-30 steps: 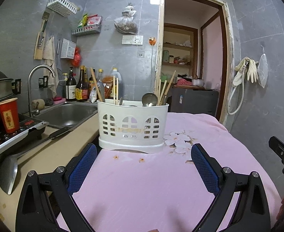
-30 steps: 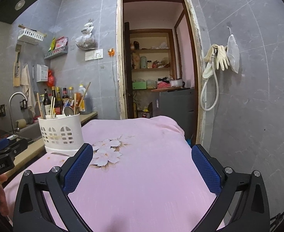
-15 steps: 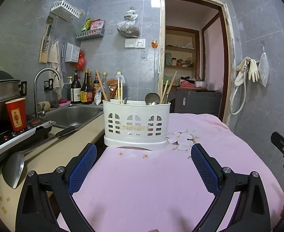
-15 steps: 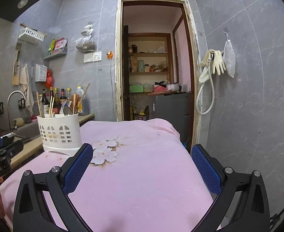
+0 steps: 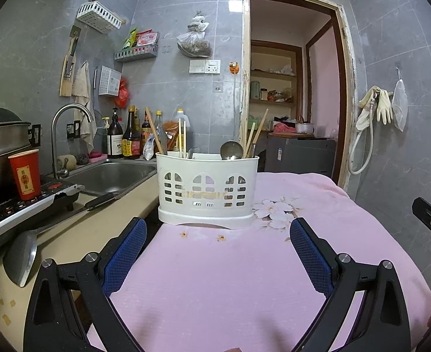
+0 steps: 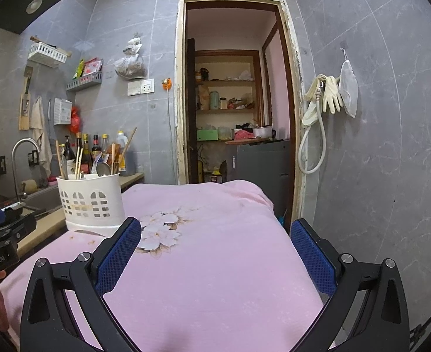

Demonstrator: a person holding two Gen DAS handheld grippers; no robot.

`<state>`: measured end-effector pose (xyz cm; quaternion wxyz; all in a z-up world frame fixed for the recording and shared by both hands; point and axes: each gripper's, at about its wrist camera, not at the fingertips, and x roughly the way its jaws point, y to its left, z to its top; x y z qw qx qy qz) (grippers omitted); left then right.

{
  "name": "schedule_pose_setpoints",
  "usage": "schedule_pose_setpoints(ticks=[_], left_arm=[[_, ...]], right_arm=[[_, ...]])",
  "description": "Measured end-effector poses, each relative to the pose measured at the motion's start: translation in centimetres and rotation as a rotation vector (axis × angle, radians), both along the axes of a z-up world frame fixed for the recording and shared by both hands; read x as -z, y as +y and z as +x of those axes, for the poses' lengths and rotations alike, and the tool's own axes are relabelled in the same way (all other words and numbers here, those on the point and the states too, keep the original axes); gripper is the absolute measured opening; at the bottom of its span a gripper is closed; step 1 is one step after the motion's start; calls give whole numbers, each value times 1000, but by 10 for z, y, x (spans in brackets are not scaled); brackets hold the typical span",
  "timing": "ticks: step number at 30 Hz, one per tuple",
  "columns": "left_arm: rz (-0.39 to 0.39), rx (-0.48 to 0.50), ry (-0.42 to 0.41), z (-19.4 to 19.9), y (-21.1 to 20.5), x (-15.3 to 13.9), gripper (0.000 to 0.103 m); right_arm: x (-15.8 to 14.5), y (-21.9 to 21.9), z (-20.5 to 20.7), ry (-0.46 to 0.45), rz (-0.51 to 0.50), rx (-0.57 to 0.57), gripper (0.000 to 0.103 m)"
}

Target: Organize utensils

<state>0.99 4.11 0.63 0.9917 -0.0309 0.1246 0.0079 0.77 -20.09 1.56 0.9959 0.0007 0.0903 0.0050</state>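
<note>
Utensil caddy [image 5: 207, 189] stands upright on the pink cloth [image 5: 244, 278] over the worktop, dead ahead of the left tool [image 5: 217, 252] and beyond its tips; chopsticks [image 5: 181, 138] and a ladle [image 5: 231, 150] stick up from it. Left tool: spread wide, holding nothing. Right tool [image 6: 215, 252]: likewise wide and empty, caddy ahead to its left. Risks, judged: caddy sits near the cloth's edge by the sink [image 5: 113, 176]; a sideways knock could tip it. Tall sticks may snag a finger. Cloth may slide underneath.
</note>
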Motion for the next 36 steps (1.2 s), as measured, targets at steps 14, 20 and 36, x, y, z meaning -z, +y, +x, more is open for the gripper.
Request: schedule_pose_setpoints(ticks=[14, 20, 36], left_arm=[[2, -1, 0, 0, 1, 0, 96], [2, -2, -1, 0, 1, 0, 96], [7, -3, -2, 1, 1, 1, 96]], right_arm=[[1, -3, 0, -2, 5, 4, 103], [0, -3, 0, -2, 5, 3, 103], [1, -2, -1, -5, 7, 5, 103]])
